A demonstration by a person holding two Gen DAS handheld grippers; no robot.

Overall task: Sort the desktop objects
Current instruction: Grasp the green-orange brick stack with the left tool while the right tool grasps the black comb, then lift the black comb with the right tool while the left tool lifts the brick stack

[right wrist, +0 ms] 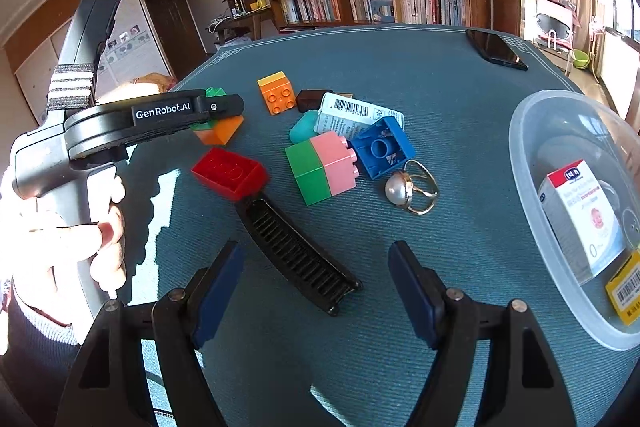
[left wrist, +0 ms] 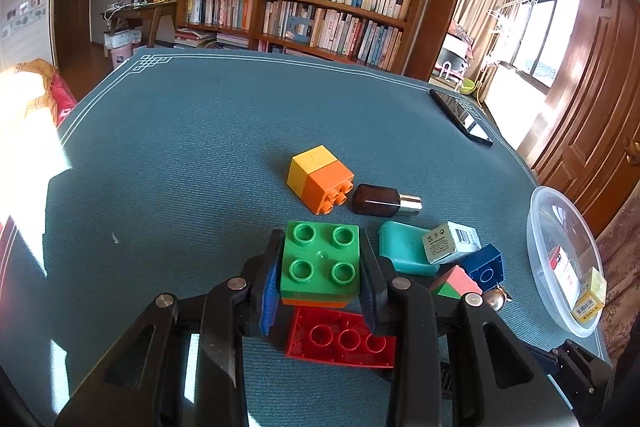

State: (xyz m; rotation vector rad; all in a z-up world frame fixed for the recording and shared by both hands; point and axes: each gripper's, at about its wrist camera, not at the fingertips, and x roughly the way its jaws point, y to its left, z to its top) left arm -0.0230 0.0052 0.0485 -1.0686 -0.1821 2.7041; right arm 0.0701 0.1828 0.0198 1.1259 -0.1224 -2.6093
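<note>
My left gripper [left wrist: 322, 267] is shut on a green-over-orange block [left wrist: 320, 255], held just above a red brick [left wrist: 344, 341] on the blue mat. The right wrist view shows that gripper [right wrist: 224, 107] from the side, in a person's hand, with the block [right wrist: 220, 133] raised off the mat. My right gripper [right wrist: 316, 255] stands open low over a black comb [right wrist: 296, 247], touching nothing. Loose on the mat lie a yellow-orange block [left wrist: 318, 183], a green-pink block [right wrist: 324, 167], a blue brick [right wrist: 384, 147], a brown bottle [left wrist: 384, 201], a white box [left wrist: 452, 241] and a pearl ring [right wrist: 408, 189].
A clear plastic container [right wrist: 520, 155] at the right edge holds small boxes. A black phone [right wrist: 496, 49] lies at the far right corner of the mat. A teal case [left wrist: 404, 255] sits under the white box. Bookshelves stand beyond the table.
</note>
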